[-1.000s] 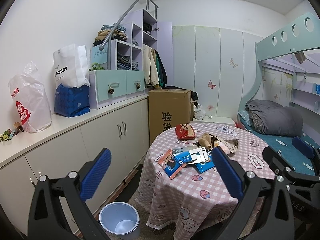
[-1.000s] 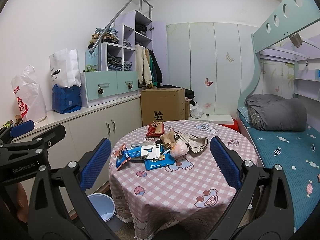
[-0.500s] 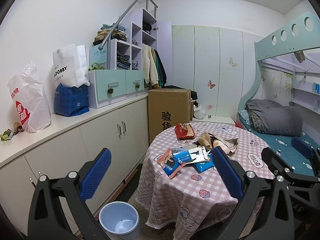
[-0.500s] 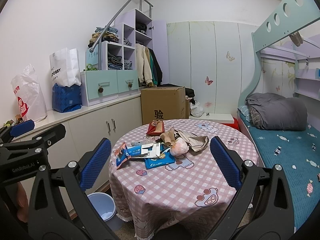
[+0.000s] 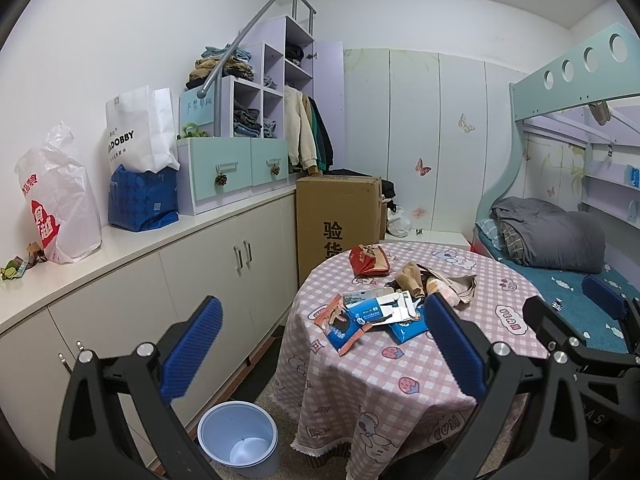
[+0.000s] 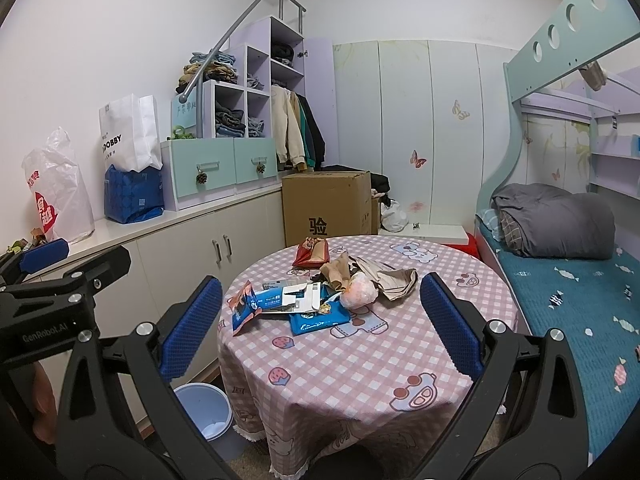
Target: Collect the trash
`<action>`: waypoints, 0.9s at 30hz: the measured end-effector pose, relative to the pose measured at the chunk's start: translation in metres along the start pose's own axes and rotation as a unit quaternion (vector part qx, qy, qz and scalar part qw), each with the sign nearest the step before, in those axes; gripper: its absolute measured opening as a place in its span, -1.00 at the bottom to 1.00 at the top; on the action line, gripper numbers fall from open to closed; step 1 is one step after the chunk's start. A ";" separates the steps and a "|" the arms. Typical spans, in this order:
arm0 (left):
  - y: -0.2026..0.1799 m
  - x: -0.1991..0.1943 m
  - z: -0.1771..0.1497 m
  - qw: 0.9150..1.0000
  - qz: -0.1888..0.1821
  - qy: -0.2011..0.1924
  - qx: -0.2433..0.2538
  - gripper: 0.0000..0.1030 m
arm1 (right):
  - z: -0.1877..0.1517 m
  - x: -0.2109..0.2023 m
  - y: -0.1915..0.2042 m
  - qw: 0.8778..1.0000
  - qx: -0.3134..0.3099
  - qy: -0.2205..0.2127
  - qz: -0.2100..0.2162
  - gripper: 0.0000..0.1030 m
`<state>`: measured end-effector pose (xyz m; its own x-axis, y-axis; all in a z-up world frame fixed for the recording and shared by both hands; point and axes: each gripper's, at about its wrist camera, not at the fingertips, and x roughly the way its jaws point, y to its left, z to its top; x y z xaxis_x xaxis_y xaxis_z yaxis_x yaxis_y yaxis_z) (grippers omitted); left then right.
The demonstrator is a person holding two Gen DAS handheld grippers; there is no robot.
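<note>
A pile of trash lies on the round table with the pink checked cloth [image 6: 360, 364]: blue wrappers [image 6: 320, 320], a white carton [image 6: 304, 296], a red bag [image 6: 312, 252], brown paper [image 6: 384, 276] and a pink wad [image 6: 360, 294]. The pile also shows in the left wrist view [image 5: 380, 308]. A pale blue bin [image 5: 238, 438] stands on the floor left of the table; it shows in the right wrist view [image 6: 204, 412] too. My left gripper [image 5: 320, 348] is open and empty, short of the table. My right gripper [image 6: 320, 328] is open and empty, above the table's near side.
White low cabinets [image 5: 200, 280] run along the left wall, with bags [image 5: 140, 160] and drawer units on top. A cardboard box [image 5: 338, 216] stands behind the table. A bunk bed with a grey duvet [image 6: 552, 220] is on the right.
Both views have drifted slightly; the table and trash sit a little lower and nearer in frame. Both grippers stay open and empty.
</note>
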<state>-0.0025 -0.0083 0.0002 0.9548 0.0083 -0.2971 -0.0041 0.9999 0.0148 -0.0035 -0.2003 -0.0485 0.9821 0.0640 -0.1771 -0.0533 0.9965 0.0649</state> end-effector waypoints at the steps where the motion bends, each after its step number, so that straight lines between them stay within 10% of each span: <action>1: 0.000 0.000 0.000 1.000 0.000 0.000 0.000 0.92 | 0.001 0.000 0.000 1.000 0.000 0.000 0.000 0.88; 27: -0.001 0.006 -0.011 1.000 0.001 0.003 0.004 0.92 | -0.018 0.000 0.003 1.000 0.001 0.007 0.003 0.88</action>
<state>0.0004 -0.0093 -0.0123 0.9533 0.0097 -0.3020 -0.0032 0.9998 0.0220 -0.0067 -0.1959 -0.0656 0.9791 0.0715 -0.1906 -0.0593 0.9959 0.0689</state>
